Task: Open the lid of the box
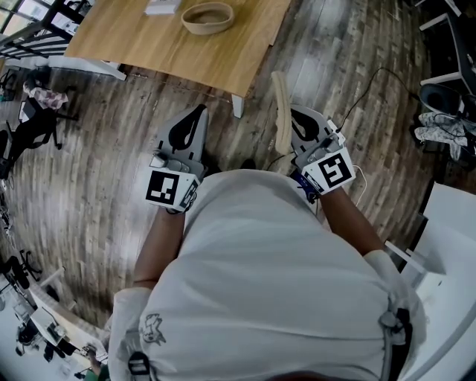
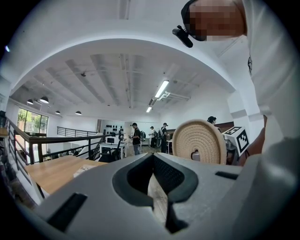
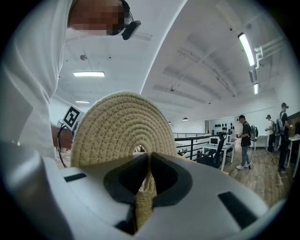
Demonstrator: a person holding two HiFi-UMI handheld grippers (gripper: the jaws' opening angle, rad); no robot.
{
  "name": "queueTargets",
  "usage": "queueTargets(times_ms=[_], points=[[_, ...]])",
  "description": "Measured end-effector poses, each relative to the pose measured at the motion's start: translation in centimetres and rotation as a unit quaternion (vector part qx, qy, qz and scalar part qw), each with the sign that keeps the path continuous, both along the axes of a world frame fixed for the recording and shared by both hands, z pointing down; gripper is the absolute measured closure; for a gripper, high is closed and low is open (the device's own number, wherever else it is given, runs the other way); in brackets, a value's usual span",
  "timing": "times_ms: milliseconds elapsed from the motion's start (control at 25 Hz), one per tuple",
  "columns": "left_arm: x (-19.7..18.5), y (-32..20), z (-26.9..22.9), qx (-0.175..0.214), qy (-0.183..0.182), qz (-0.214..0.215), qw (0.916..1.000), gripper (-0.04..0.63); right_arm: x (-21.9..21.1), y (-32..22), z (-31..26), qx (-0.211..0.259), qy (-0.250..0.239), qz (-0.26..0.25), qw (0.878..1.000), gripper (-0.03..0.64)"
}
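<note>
The round woven lid point(image 1: 281, 111) stands on edge, pinched at its rim by my right gripper point(image 1: 295, 125), which is held close to my chest. In the right gripper view the lid point(image 3: 122, 131) fills the space above the jaws, and my right gripper point(image 3: 149, 161) is shut on its edge. The woven box point(image 1: 208, 16) sits uncovered on the wooden table point(image 1: 141, 41), far ahead of both grippers. My left gripper point(image 1: 196, 115) is shut with nothing in it, level with the right one. From the left gripper view, the lid point(image 2: 200, 140) shows to the right beyond my left gripper point(image 2: 152, 157).
A white flat item point(image 1: 161, 7) lies on the table beside the box. Dark chairs point(image 1: 33, 126) stand at the left and white furniture point(image 1: 454, 245) at the right. A cable point(image 1: 372, 82) runs over the wooden floor. People stand in the far room.
</note>
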State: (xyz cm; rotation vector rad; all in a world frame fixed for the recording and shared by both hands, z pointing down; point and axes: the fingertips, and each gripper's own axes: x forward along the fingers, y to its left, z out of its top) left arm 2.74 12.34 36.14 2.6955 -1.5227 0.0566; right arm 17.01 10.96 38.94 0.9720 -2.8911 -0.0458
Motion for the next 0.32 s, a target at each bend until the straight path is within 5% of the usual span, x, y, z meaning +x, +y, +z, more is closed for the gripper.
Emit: queueTargets(times_ms=[320], points=[[-0.38,-0.18,0.33,0.0,0.0,-0.001,1.0,0.589,-0.53,-0.28,0.23,0.008,0.006,-0.007,1.0,0.591]])
